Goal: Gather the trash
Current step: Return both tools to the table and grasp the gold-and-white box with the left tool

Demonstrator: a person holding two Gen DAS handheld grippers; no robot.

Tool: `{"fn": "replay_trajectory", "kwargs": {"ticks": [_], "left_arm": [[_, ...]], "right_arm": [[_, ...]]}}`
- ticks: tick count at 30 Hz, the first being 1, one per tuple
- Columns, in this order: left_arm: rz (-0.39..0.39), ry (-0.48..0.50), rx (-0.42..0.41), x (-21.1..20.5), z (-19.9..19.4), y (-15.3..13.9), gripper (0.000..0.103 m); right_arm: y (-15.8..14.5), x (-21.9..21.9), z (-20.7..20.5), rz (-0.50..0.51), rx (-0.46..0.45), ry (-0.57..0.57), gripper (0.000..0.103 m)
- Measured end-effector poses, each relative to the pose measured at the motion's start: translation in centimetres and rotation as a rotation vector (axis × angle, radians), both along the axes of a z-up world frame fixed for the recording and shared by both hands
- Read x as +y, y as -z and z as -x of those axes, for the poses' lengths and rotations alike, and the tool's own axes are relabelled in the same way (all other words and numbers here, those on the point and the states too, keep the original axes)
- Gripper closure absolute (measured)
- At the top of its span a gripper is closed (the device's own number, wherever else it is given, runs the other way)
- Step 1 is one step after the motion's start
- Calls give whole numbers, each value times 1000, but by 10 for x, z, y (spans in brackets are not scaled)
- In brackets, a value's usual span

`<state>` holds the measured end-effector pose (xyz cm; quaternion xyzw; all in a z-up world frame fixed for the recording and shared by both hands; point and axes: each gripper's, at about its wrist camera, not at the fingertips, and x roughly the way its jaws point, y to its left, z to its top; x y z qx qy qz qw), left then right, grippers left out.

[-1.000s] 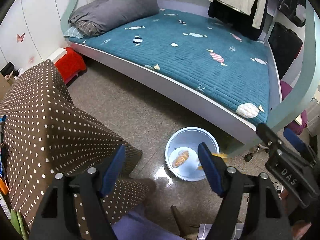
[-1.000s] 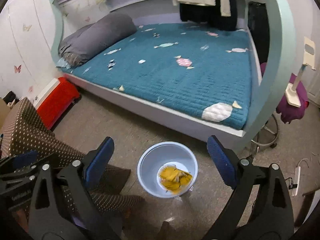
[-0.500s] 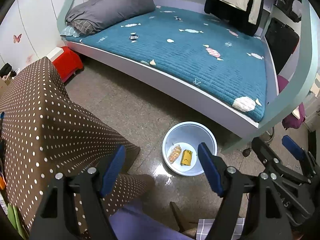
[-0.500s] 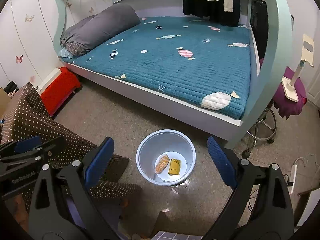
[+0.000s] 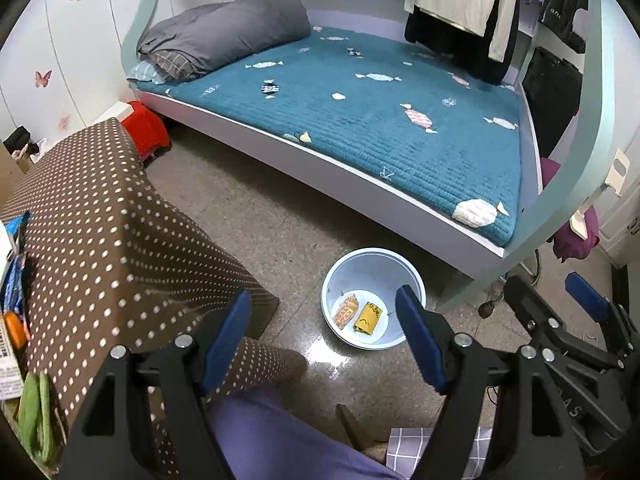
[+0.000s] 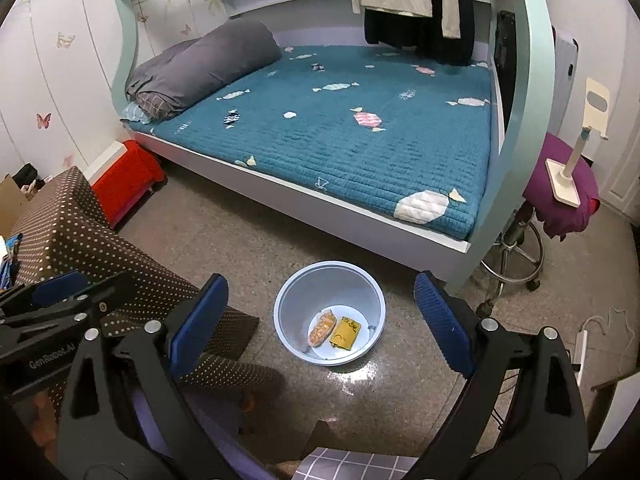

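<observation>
A pale blue round plastic bin (image 6: 362, 280) is showing an orange wrapper (image 6: 321, 327) and a yellow wrapper (image 6: 345, 333) inside. A brown cloth with white polka dots (image 5: 100, 236) is draping the table. A teal quilted bedspread (image 6: 360, 148) is carrying candy prints; a red box (image 6: 128, 180) is glowing nearby.

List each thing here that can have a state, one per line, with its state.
Bin: upright, uncovered, on the floor.
Orange wrapper: lying in the bin.
Yellow wrapper: lying beside it, in the bin.
Left gripper: open, empty.
Right gripper: open, empty.
Grey duvet: rolled up on the bed.
</observation>
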<state>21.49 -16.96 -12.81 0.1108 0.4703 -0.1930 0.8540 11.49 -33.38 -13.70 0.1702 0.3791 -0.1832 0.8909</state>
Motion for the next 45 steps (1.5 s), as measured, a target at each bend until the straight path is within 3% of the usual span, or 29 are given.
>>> {"fn": "replay_trajectory", "kwargs": {"ticks": [9, 22, 36, 45], "left_arm": [[37, -66, -67, 33, 22, -24, 30], [83, -208, -147, 98, 36, -61, 30], [105, -414, -206, 193, 51, -85, 30], [100, -537, -177, 253, 40, -79, 29]], "right_arm": [[-23, 20, 10, -43, -59, -56, 11], [-65, 75, 5, -22, -164, -225, 11], [-83, 151, -18, -6, -181, -427, 11], [-77, 198, -36, -1, -149, -547, 11]]}}
